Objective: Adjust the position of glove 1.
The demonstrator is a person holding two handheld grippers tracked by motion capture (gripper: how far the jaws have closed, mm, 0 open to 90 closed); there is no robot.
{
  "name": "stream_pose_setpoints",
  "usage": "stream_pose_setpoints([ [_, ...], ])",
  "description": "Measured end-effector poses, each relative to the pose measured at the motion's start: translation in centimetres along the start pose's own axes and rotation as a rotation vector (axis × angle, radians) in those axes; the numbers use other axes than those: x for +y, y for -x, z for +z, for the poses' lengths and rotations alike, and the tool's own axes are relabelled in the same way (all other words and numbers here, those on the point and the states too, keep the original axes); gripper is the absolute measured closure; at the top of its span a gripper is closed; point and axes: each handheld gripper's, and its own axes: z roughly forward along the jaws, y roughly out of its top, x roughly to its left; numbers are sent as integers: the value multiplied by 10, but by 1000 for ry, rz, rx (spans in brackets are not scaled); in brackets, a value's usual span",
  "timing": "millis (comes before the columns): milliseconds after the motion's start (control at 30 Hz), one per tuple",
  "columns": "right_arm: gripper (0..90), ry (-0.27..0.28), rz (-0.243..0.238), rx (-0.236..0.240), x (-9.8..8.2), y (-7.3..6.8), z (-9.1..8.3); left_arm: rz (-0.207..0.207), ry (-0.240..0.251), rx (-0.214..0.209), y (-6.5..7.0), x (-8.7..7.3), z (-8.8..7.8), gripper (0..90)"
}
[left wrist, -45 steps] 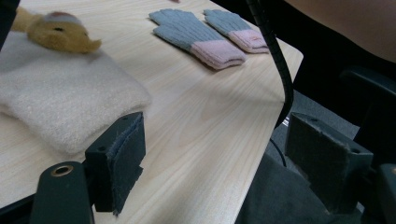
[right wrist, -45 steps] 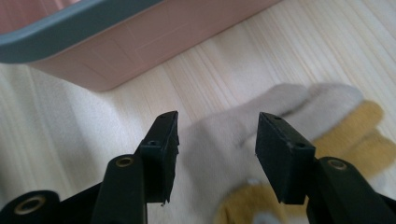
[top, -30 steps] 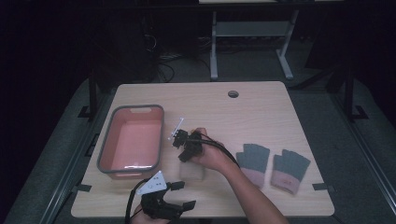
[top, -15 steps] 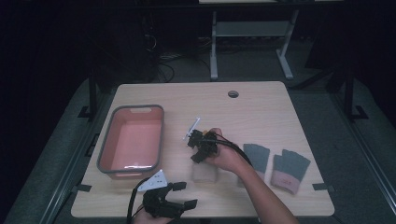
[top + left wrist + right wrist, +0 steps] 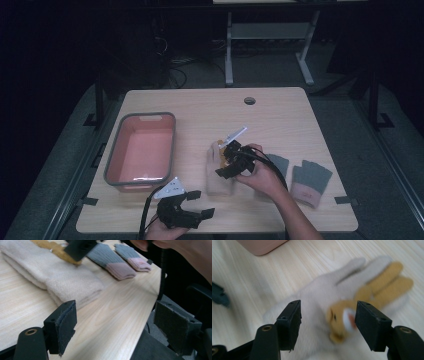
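Near the middle of the worktop (image 5: 280, 107), a little toward its front edge, the cream glove (image 5: 218, 177) lies flat with its fingers toward the far edge and a yellow-orange patch (image 5: 372, 290) on its upper side. The right gripper (image 5: 231, 161) hangs just above that patch, and its jaws stand wide apart; they have just been opening, and nothing is pinched between them: in the right gripper view the glove lies on the wood below the two black pads (image 5: 290, 323), not between them. A second ago this gripper was farther left, closer to the pink tub (image 5: 141, 150), with the glove under it; since then the hand has drawn it toward the right edge, and the glove is left lying on the table.

Just to the right of the person's right hand (image 5: 265, 175) lie two grey gloves with pink cuffs (image 5: 311, 182), side by side near the front right corner; one is partly hidden by the wrist. They have not moved.

The pink tub sits along the left edge, in the same place as before.

At the front edge, left of centre, the left gripper (image 5: 192, 206) rests low with its jaws released and spread wide, nothing in them; the left gripper view looks across bare wood to the cream glove. It has kept its place.
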Motion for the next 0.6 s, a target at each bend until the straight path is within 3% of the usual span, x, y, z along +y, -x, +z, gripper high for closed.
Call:
stream_pose_setpoints([
  [100, 356, 13, 13, -2, -6, 1, -4, -10, 1, 10, -2, 2, 1, 188],
  [333, 343, 69, 139, 9, -29, 7, -16, -61, -9, 32, -8, 18, 11, 189],
  [400, 343, 71, 163, 15, -35, 9, -15, -94, -22, 51, -9, 22, 17, 190],
  [600, 342, 115, 280, 61, -53, 15, -12, -117, -40, 95, -17, 30, 30, 199],
])
